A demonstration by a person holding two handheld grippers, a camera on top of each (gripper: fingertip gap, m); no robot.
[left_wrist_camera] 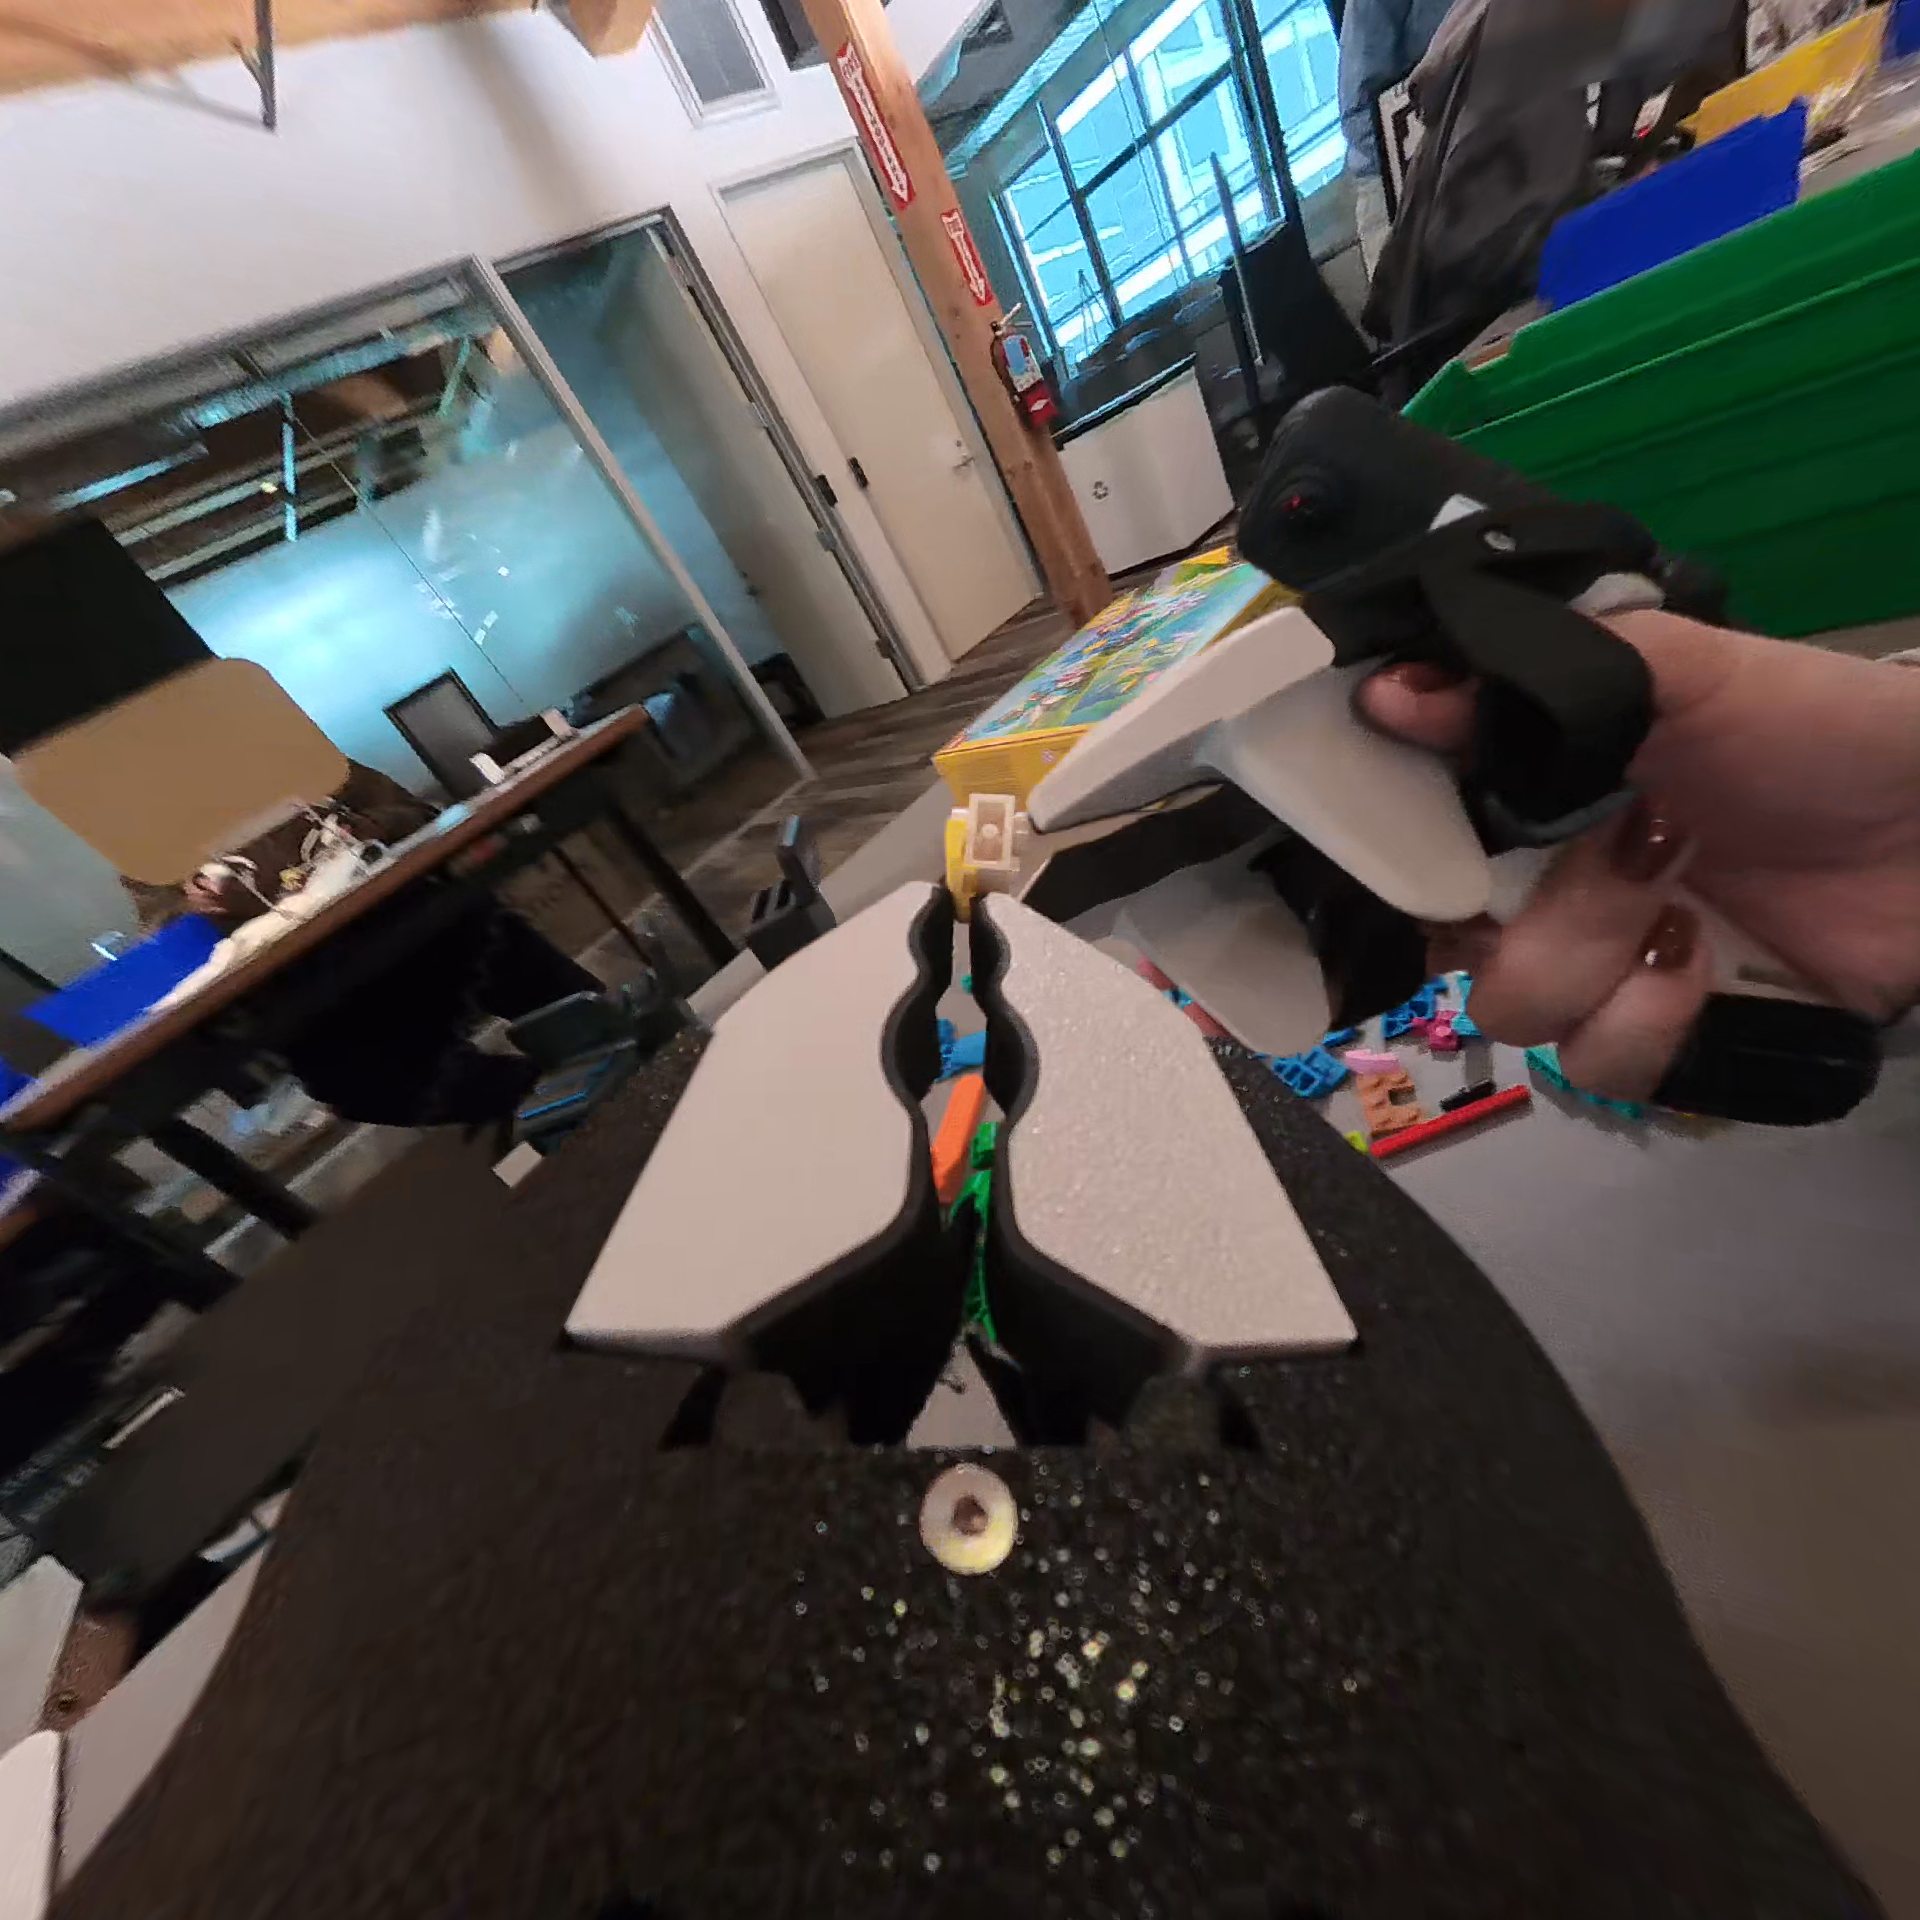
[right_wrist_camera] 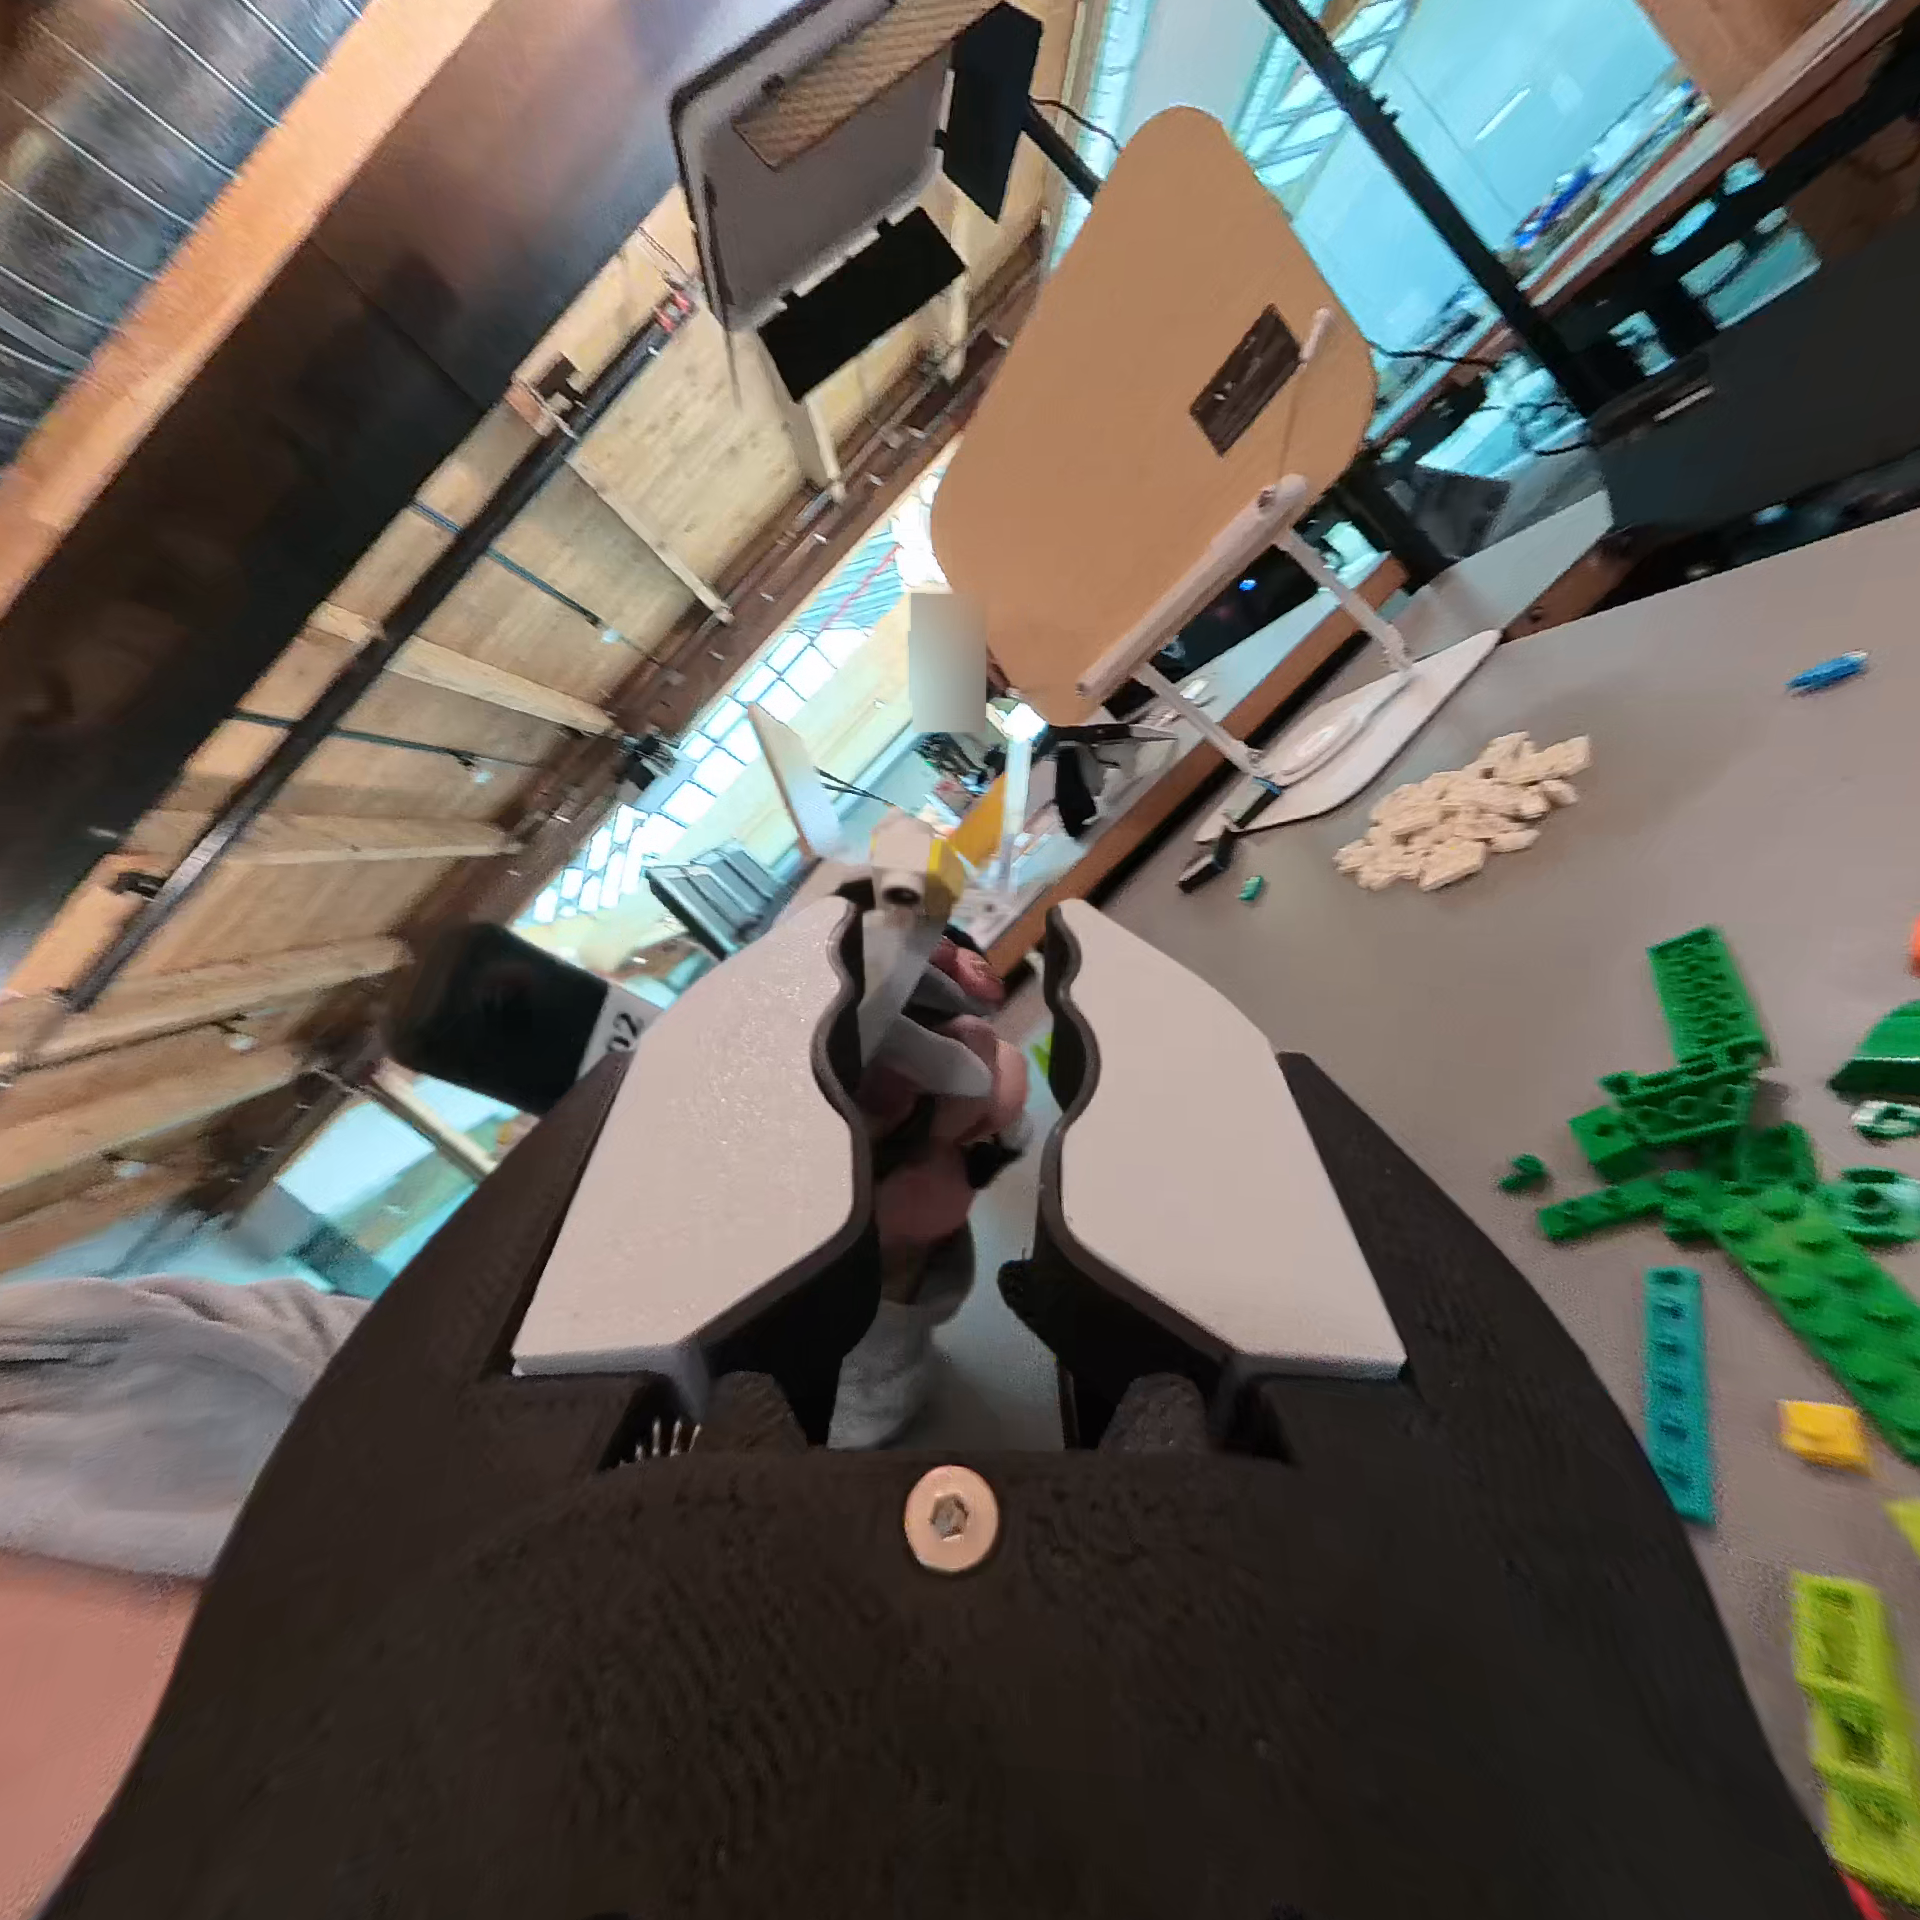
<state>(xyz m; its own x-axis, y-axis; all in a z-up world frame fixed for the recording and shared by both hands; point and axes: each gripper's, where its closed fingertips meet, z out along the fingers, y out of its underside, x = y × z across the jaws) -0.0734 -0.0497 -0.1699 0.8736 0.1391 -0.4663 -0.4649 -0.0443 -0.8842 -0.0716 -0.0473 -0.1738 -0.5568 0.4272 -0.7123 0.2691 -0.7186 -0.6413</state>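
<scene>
Small yellow-and-white brick piece (left_wrist_camera: 977,854) pinched at yellow edge by left gripper (left_wrist_camera: 961,914), jaws nearly closed on it. Piece held in air above grey table (left_wrist_camera: 1662,1299), in front of yellow toy box (left_wrist_camera: 1101,675). Right gripper (right_wrist_camera: 951,925) seen with jaws parted; white part of same piece (right_wrist_camera: 909,878) seen beside its left fingertip, contact not clear. Loose coloured bricks (left_wrist_camera: 1392,1081) scattered on table beyond piece; green bricks (right_wrist_camera: 1714,1143) and pale brick pile (right_wrist_camera: 1465,810) spread on table right of it.
</scene>
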